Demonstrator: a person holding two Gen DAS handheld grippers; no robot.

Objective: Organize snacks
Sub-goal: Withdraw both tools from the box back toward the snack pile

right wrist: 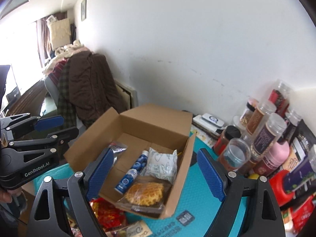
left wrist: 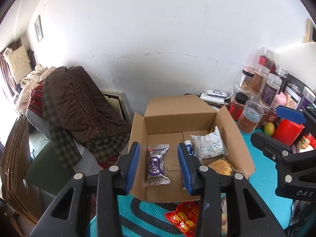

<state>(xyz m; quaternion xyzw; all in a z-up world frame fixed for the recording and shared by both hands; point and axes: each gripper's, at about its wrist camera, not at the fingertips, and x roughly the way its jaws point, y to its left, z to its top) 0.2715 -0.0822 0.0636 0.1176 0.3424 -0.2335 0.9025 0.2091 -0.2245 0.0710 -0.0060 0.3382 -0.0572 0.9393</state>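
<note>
An open cardboard box (left wrist: 177,106) (right wrist: 154,122) stands on a turquoise mat (left wrist: 262,177). Inside it lie a silver and purple packet (left wrist: 157,165) (right wrist: 117,148), a white patterned pouch (left wrist: 209,146) (right wrist: 162,164), a blue and white tube (right wrist: 132,171) and a bagged waffle snack (right wrist: 145,194) (left wrist: 220,166). A red packet (left wrist: 183,217) (right wrist: 106,211) lies outside, by the box's near wall. My left gripper (left wrist: 158,146) (right wrist: 57,127) hovers above the box's left half, narrowly open and empty. My right gripper (right wrist: 156,154) (left wrist: 276,126) hangs wide open over the right half, holding nothing.
Several jars and bottles (left wrist: 262,86) (right wrist: 262,130) crowd the right by the wall, with a red container (left wrist: 288,130) in front. More packets (right wrist: 136,231) lie at the near edge. A chair heaped with clothes (left wrist: 79,102) stands left; flattened cardboard (left wrist: 15,167) is stacked there.
</note>
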